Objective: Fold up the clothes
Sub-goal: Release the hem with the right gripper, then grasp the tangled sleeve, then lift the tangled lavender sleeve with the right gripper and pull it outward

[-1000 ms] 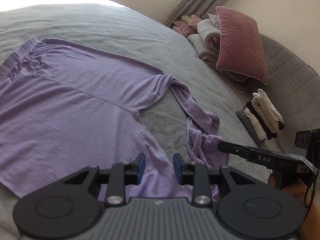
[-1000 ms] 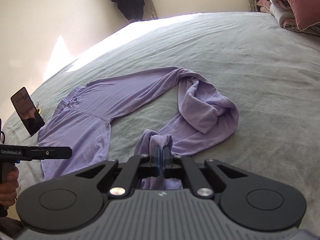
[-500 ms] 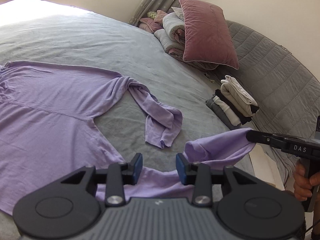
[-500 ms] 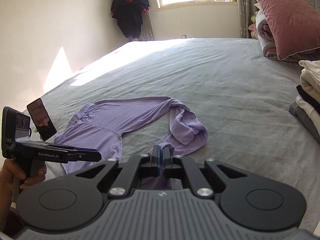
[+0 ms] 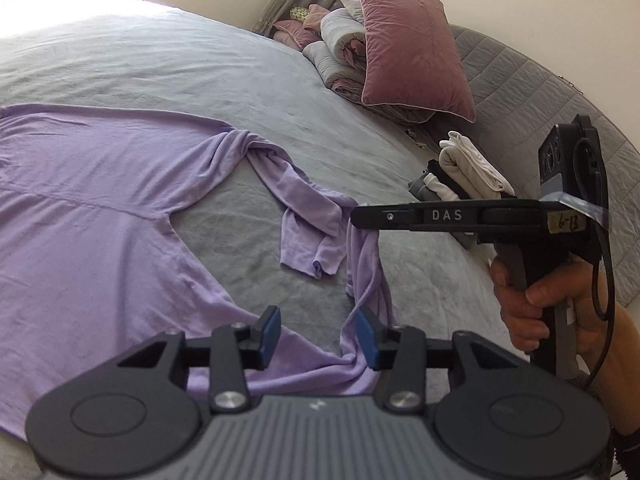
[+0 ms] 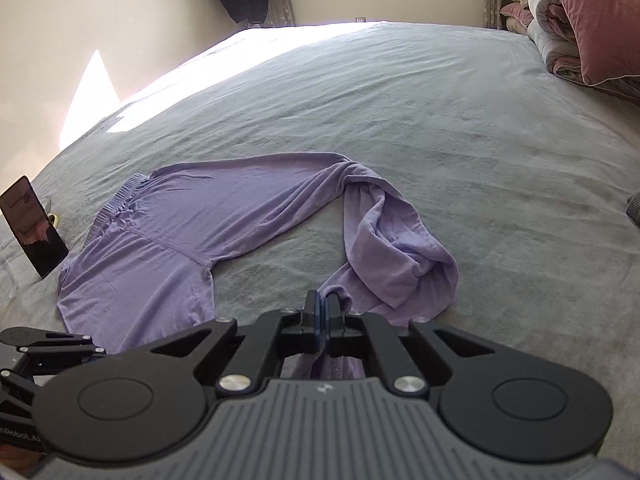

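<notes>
Low over bed, left gripper [image 5: 318, 334] fingers apart, right gripper [image 6: 322, 314] level, pinching lilac trousers [image 6: 180, 248].

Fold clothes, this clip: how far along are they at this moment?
Done: a stack of folded clothes sits by the headboard. In hand: the right gripper is shut on one leg end of the purple trousers; the left gripper is open over the fabric. Left: the other leg is twisted, no fold made.

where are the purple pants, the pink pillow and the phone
purple pants [image 6: 168, 240], right wrist view, flat upper part
pink pillow [image 5: 412, 48], left wrist view, middle of its face
phone [image 6: 34, 226], right wrist view, dark screen
</notes>
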Motion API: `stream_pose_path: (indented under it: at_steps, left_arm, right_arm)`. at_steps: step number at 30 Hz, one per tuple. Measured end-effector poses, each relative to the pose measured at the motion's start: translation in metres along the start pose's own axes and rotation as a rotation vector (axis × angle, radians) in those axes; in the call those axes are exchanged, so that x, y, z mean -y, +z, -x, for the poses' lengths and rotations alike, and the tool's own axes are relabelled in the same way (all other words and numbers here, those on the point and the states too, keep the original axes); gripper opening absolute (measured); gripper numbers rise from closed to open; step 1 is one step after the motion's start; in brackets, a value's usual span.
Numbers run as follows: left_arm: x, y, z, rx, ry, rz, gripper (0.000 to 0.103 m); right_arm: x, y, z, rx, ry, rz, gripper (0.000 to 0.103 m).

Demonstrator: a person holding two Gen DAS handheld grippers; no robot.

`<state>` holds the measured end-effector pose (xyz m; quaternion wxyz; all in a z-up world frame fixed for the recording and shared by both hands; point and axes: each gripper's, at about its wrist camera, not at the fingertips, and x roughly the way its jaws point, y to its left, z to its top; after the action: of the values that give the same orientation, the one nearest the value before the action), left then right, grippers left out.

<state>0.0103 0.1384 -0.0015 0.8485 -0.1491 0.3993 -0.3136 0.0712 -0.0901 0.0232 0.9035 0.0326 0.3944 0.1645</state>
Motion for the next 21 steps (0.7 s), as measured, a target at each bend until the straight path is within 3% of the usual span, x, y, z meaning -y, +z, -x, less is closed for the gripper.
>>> stream_pose_path:
  at_steps: [3, 5, 9, 11, 17, 21]
  left_arm:
    - [-0.005, -0.002, -0.008, -0.020, 0.008, 0.022, 0.043]
    - [-0.008, -0.003, -0.011, -0.030, 0.017, 0.027, 0.043]
    - [-0.013, -0.002, -0.014, -0.036, 0.021, 0.045, 0.043]
    - [-0.014, -0.001, -0.014, -0.034, 0.021, 0.055, 0.043]
    - [-0.011, 0.003, -0.018, -0.027, 0.044, 0.060, 0.043]
    - [-0.003, 0.005, -0.019, -0.020, 0.057, 0.049, 0.043]
  right_arm:
    - [-0.002, 0.007, -0.021, 0.006, 0.035, 0.019, 0.003]
    - [0.000, 0.008, -0.031, -0.017, 0.049, 0.017, 0.014]
    - [0.009, -0.001, -0.030, -0.056, 0.086, 0.007, 0.021]
    - [0.010, -0.012, -0.021, -0.051, 0.088, 0.027, 0.044]
    - [0.017, -0.051, 0.012, -0.015, 0.130, 0.094, 0.044]
    - [0.012, -0.075, 0.012, -0.038, 0.172, 0.141, 0.041]
